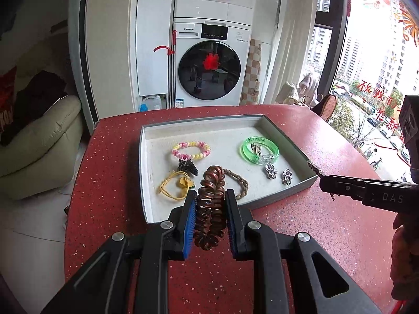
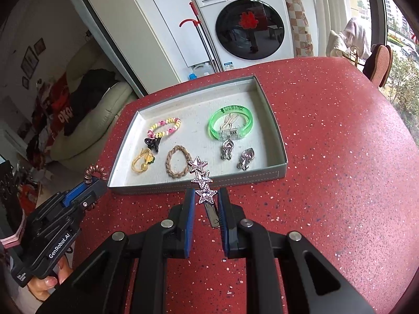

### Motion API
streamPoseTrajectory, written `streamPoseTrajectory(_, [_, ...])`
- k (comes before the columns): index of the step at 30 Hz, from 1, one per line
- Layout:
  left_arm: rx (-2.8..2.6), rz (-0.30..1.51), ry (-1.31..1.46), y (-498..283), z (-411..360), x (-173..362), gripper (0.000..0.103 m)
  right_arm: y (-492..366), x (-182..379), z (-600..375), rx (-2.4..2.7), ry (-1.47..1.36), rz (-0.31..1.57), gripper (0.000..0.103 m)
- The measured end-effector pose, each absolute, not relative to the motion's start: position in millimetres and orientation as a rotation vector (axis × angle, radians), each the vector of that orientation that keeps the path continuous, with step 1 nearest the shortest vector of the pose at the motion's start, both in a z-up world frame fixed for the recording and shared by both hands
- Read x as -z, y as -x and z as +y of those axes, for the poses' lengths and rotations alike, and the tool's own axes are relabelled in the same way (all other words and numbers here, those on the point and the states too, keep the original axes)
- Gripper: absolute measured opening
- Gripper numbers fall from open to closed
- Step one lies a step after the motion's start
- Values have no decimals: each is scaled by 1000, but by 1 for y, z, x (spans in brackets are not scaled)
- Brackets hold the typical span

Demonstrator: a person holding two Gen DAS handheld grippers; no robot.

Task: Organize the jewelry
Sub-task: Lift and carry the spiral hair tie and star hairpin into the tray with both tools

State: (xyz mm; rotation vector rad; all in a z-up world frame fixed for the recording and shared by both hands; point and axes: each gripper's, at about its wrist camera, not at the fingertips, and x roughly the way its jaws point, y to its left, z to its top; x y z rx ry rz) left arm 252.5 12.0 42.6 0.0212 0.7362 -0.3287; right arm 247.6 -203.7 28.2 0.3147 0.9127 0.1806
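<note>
Red speckled stone makes up the round-edged counter [image 2: 327,136], and it has lots of bare room to the right of and in front of the shallow grey tray with a white inside [image 2: 272,141]. The tray sits near the counter's far left edge.

Inside the tray lie a pink and yellow bead bracelet [image 1: 191,150], a little black clip [image 1: 187,167] touching it, a yellow string tie [image 1: 174,184], a tan braided loop [image 2: 178,163], a clear green plastic bangle [image 1: 259,149] and two shiny silver clips [image 2: 237,154] side by side.

The left tool [image 1: 210,206] is closed on a brown curly coil hair tie [image 1: 210,196], held up over the tray's near edge. The right tool [image 2: 207,204] is nearly closed, pinching a sparkly hair clip with three pink stars [image 2: 201,180] just in front of the tray's near wall.

Behind the counter stand a white washing machine [image 2: 246,26], a pale sofa [image 1: 42,141] and a big window [image 1: 371,65].
</note>
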Motion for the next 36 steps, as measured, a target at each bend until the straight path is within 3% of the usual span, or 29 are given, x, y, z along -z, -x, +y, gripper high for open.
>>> streamPoseTrajectory(16, [261,771,-13,-309,5,-32,40,-314,-21,-204,-188,-367,931,19])
streamPoseTrajectory(36, [232,910,-105,-350,-30,27,40,-356,27,-181,-128,-217,1014,19])
